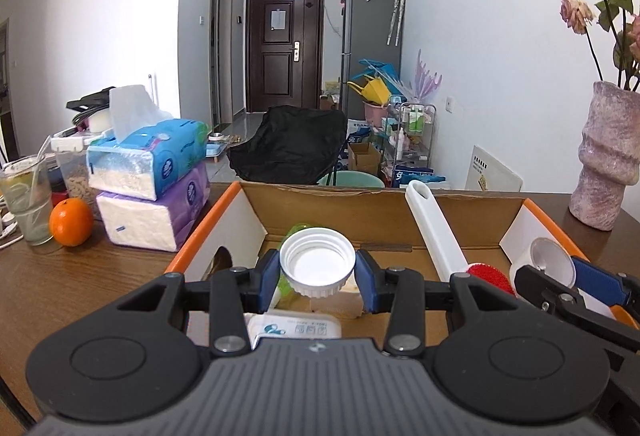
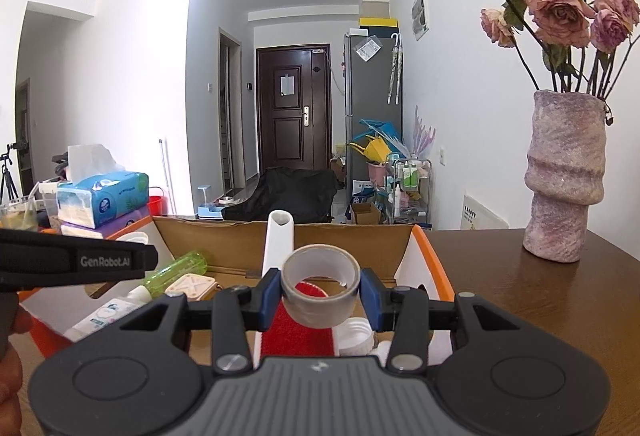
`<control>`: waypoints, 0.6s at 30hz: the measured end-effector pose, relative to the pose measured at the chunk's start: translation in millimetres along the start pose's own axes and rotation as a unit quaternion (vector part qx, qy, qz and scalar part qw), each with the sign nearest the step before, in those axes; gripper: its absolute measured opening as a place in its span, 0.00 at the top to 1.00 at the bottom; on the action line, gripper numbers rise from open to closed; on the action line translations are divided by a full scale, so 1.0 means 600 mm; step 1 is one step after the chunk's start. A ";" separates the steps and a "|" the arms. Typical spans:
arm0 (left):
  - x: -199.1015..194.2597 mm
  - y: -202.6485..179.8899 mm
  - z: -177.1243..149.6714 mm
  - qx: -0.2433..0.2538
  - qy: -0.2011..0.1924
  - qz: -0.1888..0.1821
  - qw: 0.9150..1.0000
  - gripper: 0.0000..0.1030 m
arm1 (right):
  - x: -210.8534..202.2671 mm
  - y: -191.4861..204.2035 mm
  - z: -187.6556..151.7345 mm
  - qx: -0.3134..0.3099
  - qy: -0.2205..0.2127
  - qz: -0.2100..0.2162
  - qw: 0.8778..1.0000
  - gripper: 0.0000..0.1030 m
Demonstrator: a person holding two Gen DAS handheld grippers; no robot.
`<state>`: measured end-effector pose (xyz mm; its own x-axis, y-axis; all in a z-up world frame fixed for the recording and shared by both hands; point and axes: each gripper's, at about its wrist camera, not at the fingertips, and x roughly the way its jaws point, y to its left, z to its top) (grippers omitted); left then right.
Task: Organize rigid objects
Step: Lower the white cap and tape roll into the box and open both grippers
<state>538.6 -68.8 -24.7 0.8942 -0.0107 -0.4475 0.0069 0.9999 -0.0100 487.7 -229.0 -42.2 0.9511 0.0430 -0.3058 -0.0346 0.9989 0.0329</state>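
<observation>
My left gripper (image 1: 317,272) is shut on a white screw cap (image 1: 317,261) and holds it above the open cardboard box (image 1: 372,208). My right gripper (image 2: 320,294) is shut on a roll of clear tape (image 2: 320,290) and holds it over the same box (image 2: 224,236). Inside lie a white-handled brush with red bristles (image 1: 436,232), also in the right wrist view (image 2: 298,332), a green bottle (image 2: 176,272), a white tube (image 2: 106,314), a small beige case (image 2: 191,286) and a white cap (image 2: 356,336). The right gripper also shows at the right of the left wrist view (image 1: 560,276).
The box sits on a brown wooden table (image 1: 60,284). Left of it stand two stacked tissue packs (image 1: 152,188), an orange (image 1: 71,222) and a glass with a straw (image 1: 26,204). A pink vase with dried roses (image 2: 564,180) stands at the right.
</observation>
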 end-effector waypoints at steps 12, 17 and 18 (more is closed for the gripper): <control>0.043 -0.001 0.009 0.015 0.010 0.003 1.000 0.60 | 0.035 -0.004 0.005 -0.011 0.005 0.000 1.000 0.60; 0.047 0.002 0.011 0.015 0.011 0.007 1.000 0.60 | 0.039 -0.006 0.005 -0.010 0.008 0.001 1.000 0.60; 0.048 0.002 0.012 0.014 0.012 0.007 1.000 0.60 | 0.038 -0.005 0.004 -0.010 0.008 0.001 1.000 0.60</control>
<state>567.4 -67.6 -31.1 0.8835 0.0035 -0.4685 0.0074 0.9997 0.0214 510.4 -231.3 -46.8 0.9458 0.0453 -0.3216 -0.0428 0.9990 0.0149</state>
